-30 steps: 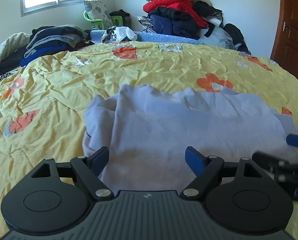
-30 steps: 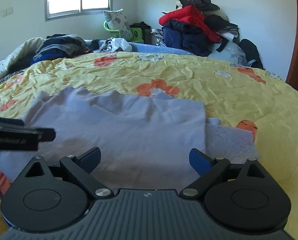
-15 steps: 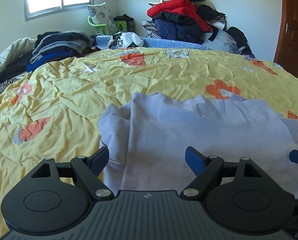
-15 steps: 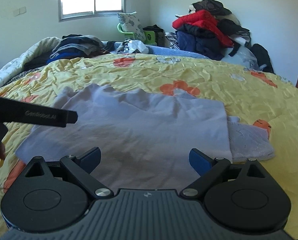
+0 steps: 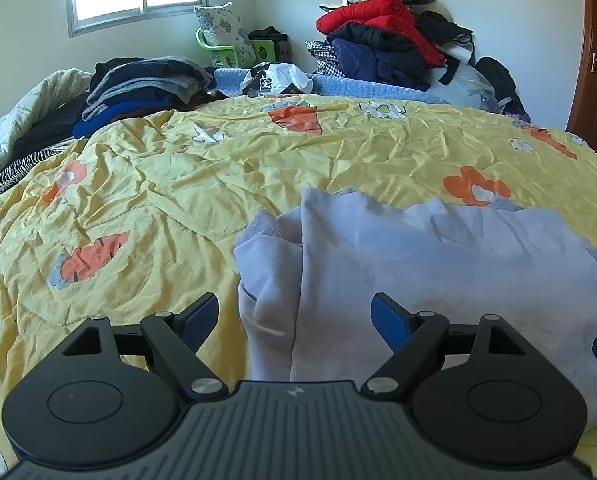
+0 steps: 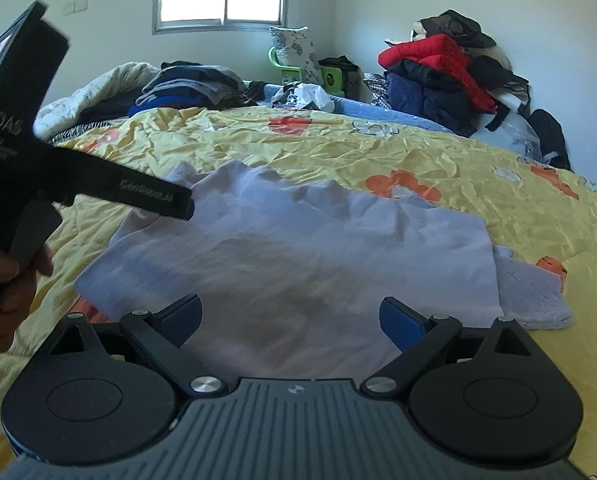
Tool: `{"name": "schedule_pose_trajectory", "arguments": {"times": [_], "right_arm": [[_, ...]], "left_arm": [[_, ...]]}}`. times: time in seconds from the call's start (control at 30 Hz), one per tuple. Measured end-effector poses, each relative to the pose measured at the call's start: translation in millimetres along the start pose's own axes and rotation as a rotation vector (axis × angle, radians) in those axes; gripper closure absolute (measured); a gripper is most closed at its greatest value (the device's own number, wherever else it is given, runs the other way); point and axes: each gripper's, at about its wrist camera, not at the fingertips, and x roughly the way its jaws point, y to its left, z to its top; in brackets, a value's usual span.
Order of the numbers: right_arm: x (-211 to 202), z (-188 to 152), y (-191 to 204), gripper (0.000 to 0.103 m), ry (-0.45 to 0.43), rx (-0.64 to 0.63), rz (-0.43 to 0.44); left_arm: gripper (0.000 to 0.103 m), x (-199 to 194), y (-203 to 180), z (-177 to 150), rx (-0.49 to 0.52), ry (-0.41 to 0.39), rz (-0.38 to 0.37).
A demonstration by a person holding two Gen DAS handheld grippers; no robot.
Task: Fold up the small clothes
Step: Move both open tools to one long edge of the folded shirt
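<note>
Your pale lavender garment lies soft and creased on the crinkled yellow carrot-print quilt, one edge folded over and a sleeve bunched at its left. Your left gripper hovers over that bunched edge, fingers spread wide and holding nothing. Your right gripper hangs over the near hem, equally wide and empty.

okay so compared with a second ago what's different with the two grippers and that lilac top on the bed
Both grippers have pulled up and back from the lilac top. The left gripper has also shifted left, so the garment's folded left edge now sits between its fingers; from the right wrist camera it appears higher. The right gripper sees more of the room. Nothing was taken hold of or let go. Both stay open, and the top lies as before on the yellow bedspread.
</note>
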Motion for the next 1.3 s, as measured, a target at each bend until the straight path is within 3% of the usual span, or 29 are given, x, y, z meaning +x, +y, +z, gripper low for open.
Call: {"name": "schedule_pose_trajectory", "arguments": {"times": [0.3,0.6,0.87,1.1,1.2,1.3], "right_arm": [[-5,-5,25,0.006,0.01,-0.059,0.039],[-4,-12,65,0.007,0.009,-0.174,0.05],[-2,-15,87,0.007,0.008,-0.256,0.04],[9,-22,118,0.007,-0.038,-0.392,-0.083],[15,-21,131,0.007,-0.06,-0.44,-0.125],[24,-17,141,0.008,-0.078,-0.474,-0.156]], "left_arm": [[0.019,1,21,7,0.007,-0.021,0.045],[0.019,16,62,20,-0.002,0.037,0.078],[0.019,17,70,16,-0.064,0.054,-0.078],[0.019,52,90,30,-0.224,0.227,-0.32],[0.019,69,91,33,-0.244,0.296,-0.408],[0.017,77,85,38,-0.22,0.303,-0.456]]}}
